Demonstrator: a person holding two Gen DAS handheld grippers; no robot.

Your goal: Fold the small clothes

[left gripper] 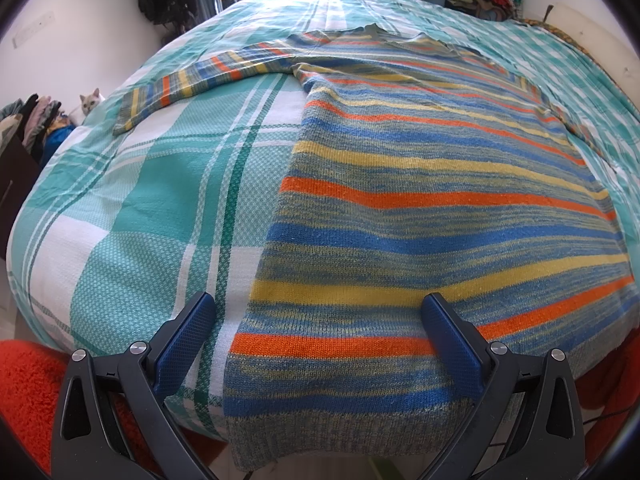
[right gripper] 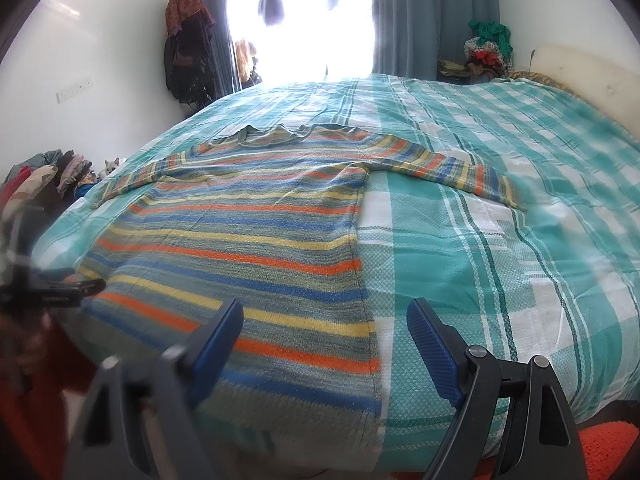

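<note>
Both claws (left gripper: 318, 320) (right gripper: 326, 326) wide open, empty, above sweater (left gripper: 420, 208).

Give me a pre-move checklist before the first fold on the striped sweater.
1. Striped sweater lies flat on the bed, front smooth: ok.
2. Both sleeves spread out sideways, left sleeve, right sleeve: ok.
3. Left gripper open, nothing held, hovering over the hem's left corner: ok.
4. Right gripper open, nothing held, over the hem's right edge: ok.
5. Hem hangs over the bed's near edge: not ok for a clean fold.
6. Cat beside the bed, off the sweater: ok.
</note>
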